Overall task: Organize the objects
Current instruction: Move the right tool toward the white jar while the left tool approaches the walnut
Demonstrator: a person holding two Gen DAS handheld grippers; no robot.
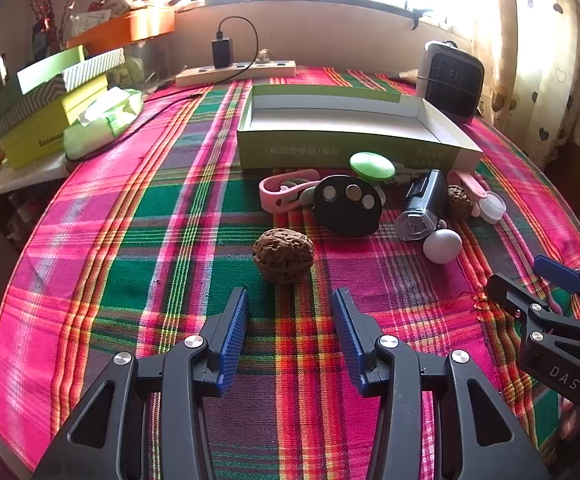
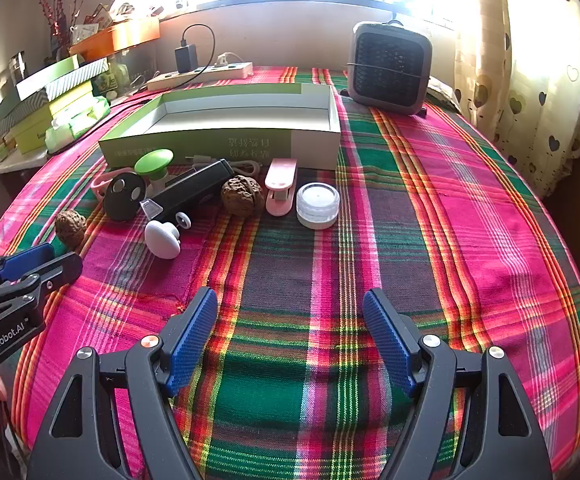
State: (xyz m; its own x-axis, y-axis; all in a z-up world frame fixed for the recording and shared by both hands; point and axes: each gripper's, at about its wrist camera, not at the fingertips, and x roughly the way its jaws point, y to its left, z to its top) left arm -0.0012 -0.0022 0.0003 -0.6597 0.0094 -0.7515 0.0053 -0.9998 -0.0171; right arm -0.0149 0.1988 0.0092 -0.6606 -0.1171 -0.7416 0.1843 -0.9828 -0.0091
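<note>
An open green-and-white box lies on the plaid cloth, empty. In front of it lie small items: a brown walnut, a second walnut, a black disc with three round spots, a green-capped knob, a black device, a white knob, a pink clip and a clear jar. My left gripper is open just short of the near walnut. My right gripper is open over bare cloth.
A small grey heater stands behind the box at the right. A power strip with a black charger lies at the back. Stacked boxes and a tissue pack fill the left. Curtains hang at the right.
</note>
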